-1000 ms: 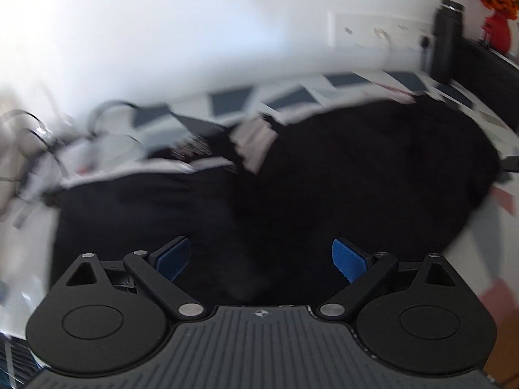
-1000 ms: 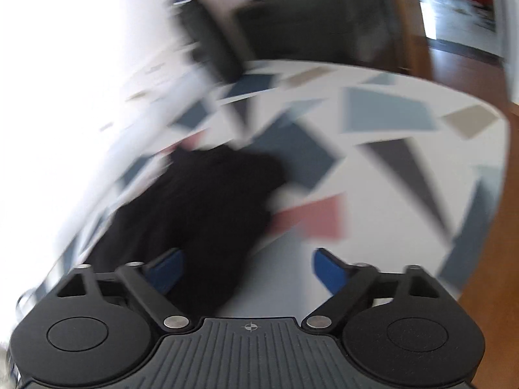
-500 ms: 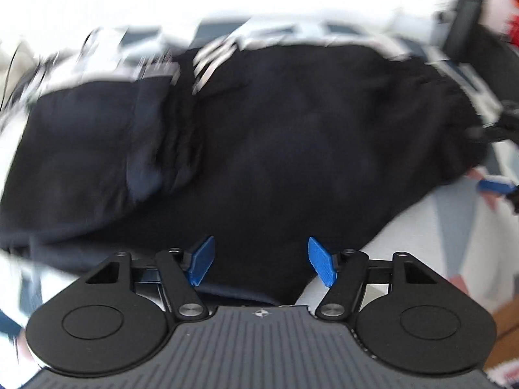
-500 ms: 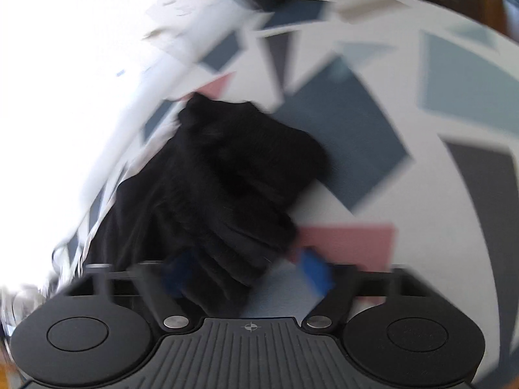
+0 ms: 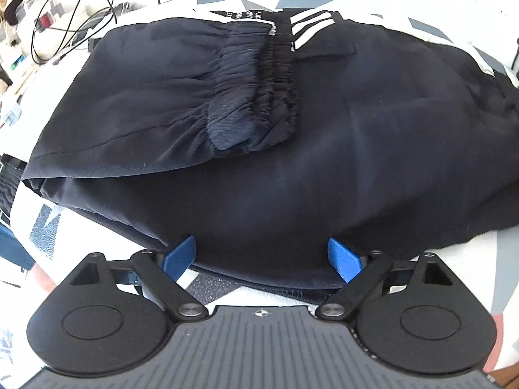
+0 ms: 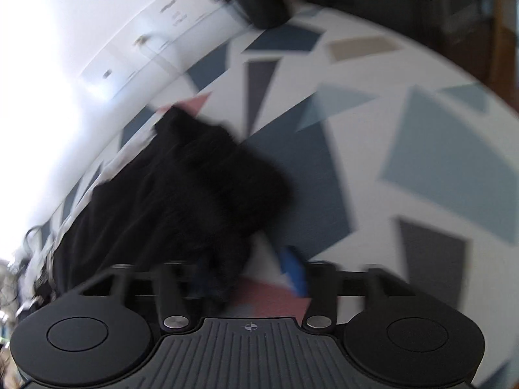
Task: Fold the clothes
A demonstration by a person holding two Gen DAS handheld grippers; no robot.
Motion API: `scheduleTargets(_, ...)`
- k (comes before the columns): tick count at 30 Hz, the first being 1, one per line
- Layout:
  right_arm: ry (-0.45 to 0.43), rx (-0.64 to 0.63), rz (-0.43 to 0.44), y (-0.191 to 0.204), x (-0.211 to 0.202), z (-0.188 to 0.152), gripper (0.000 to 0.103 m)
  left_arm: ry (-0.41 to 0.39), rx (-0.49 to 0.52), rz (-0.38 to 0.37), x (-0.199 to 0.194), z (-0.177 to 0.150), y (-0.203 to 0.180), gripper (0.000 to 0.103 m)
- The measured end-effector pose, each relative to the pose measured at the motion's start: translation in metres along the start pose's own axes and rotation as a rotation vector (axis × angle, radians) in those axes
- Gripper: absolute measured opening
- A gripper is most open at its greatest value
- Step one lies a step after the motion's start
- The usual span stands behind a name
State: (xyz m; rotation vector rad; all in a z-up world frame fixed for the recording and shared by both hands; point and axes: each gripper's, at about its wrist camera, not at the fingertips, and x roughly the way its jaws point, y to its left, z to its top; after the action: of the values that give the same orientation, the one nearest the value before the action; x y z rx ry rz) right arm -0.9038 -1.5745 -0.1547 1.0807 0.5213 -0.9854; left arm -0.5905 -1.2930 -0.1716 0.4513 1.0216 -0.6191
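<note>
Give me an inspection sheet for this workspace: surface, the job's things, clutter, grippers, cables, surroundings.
Surface: white cloth with grey, blue and pink shapes.
Job's things: dark trousers, partly folded; elastic waistband bunched on top; white stripes at the far edge.
Clutter: small items at far left, too blurred to name.
Grippers: left gripper open, fingers either side of the trousers' near edge; right gripper over the trousers' end, state unclear through blur.
Cables: black loops at far left, off the trousers.
Surroundings: white wall; dark furniture beyond the table.
</note>
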Motion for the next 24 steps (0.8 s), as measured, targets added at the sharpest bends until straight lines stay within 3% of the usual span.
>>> scheduleTargets(3, -0.032, 0.041, 0.03, -0.009, -0.009, 0.006, 0.067, -0.001, -0.011, 0.008, -0.001, -0.001, -0.003, 0.091)
scheduleTargets(5, -0.009, 0.041, 0.055, -0.008, -0.005, 0.012, 0.079, -0.002, -0.018, 0.013, -0.002, -0.001, -0.005, 0.092)
scheduleTargets(8, 0.08, 0.032, 0.059, 0.002, 0.006, 0.019, 0.08, -0.002, -0.027, 0.022, -0.004, -0.001, -0.008, 0.093)
scheduleTargets(11, 0.155, 0.118, 0.049, 0.0, 0.001, 0.014, 0.08, 0.0, -0.03, 0.045, -0.002, 0.0, -0.005, 0.097)
scheduleTargets(13, 0.198, 0.164, 0.093, -0.006, -0.003, 0.004, 0.081, -0.005, -0.037, 0.065, 0.0, 0.0, -0.007, 0.102)
scheduleTargets(15, 0.194, 0.111, 0.133, -0.004, -0.002, -0.003, 0.087, -0.01, -0.054, 0.073, 0.0, -0.002, -0.007, 0.103)
scheduleTargets(17, 0.164, 0.035, 0.133, 0.006, 0.001, -0.002, 0.084, -0.01, -0.07, 0.072, 0.0, -0.001, -0.007, 0.103)
scheduleTargets(21, 0.047, 0.061, 0.111, 0.015, 0.009, 0.009, 0.083, -0.016, -0.05, 0.089, -0.002, -0.002, -0.012, 0.103)
scheduleTargets(24, 0.009, 0.047, 0.094, 0.021, 0.017, 0.018, 0.085, -0.035, -0.017, 0.112, -0.003, -0.005, -0.018, 0.103)
